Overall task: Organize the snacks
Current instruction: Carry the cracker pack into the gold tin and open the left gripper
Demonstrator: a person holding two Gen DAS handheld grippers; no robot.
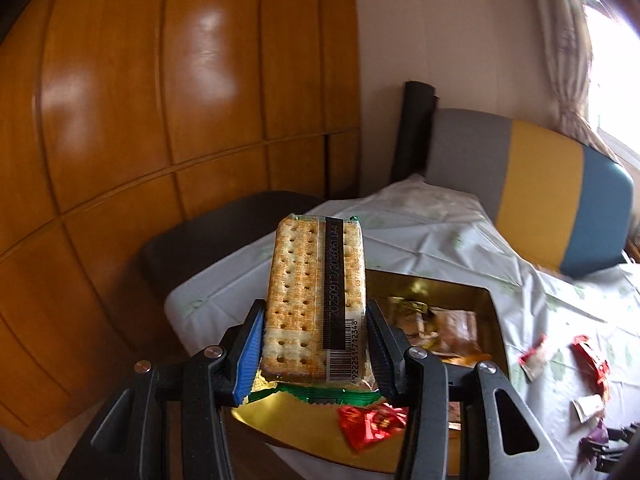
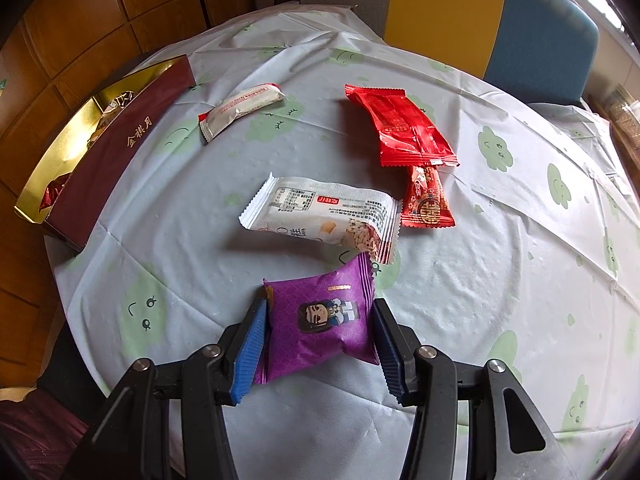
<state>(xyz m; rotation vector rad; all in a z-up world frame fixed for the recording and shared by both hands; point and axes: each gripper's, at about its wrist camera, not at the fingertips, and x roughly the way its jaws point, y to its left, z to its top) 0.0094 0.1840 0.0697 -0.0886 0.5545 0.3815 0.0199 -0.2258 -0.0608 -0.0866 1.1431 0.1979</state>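
My left gripper [image 1: 316,320] is shut on a clear pack of crackers [image 1: 316,300] and holds it above the open gold-lined box [image 1: 490,300], which holds several wrapped snacks and a red packet [image 1: 372,424]. My right gripper [image 2: 318,328] has its jaws on both sides of a purple snack packet [image 2: 320,320] on the table. In the right wrist view the box [image 2: 112,152] stands at the left, maroon outside. Beyond the purple packet lie a large white packet [image 2: 320,216], a small white bar [image 2: 240,108], a big red packet [image 2: 400,124] and a small red packet [image 2: 426,196].
A pale tablecloth with green cloud faces [image 2: 500,280] covers the table. A grey, yellow and blue chair back [image 1: 540,188] stands behind it. A dark chair [image 1: 224,240] and wooden panelling [image 1: 160,120] are at the left. Loose red wrappers [image 1: 588,356] lie right of the box.
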